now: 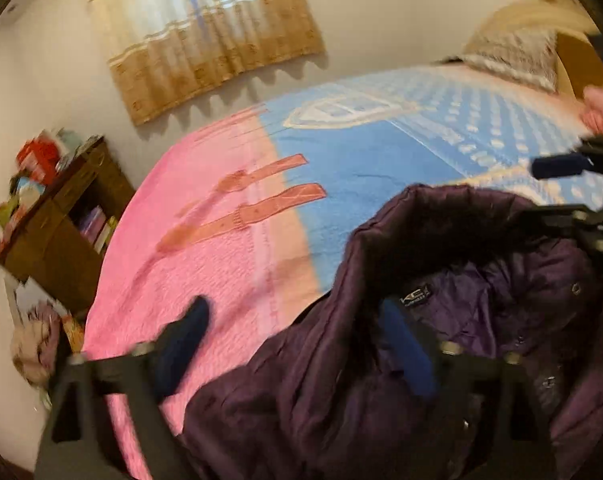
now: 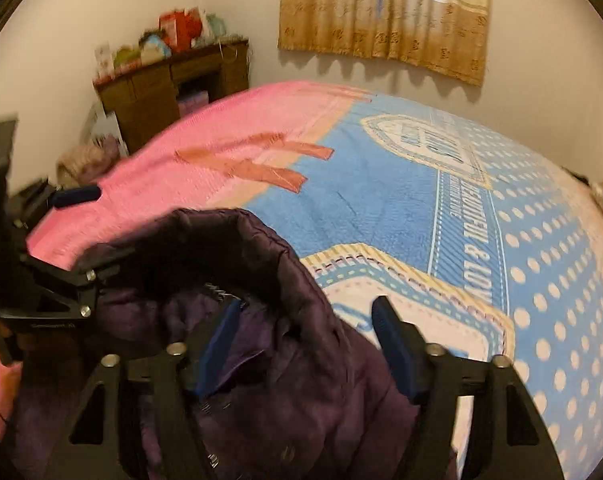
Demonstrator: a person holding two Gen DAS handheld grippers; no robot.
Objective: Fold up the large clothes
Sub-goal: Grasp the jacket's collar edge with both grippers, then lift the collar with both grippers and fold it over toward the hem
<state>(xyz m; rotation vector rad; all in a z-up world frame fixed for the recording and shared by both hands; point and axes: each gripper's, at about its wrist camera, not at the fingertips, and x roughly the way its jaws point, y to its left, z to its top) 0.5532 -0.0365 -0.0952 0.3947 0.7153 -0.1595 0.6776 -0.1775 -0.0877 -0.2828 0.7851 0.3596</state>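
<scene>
A bed with a pink and blue printed blanket (image 1: 229,264) fills most of both views. A dark purple padded jacket (image 1: 341,392) lies bunched on it, in the lower right of the left wrist view and the lower left of the right wrist view. The left gripper (image 1: 297,356) is spread wide, one finger over the blanket, one against the collar. The right gripper (image 2: 309,344) is also spread, straddling the jacket's edge without pinching. A wooden cabinet (image 2: 157,96) stands upper left.
</scene>
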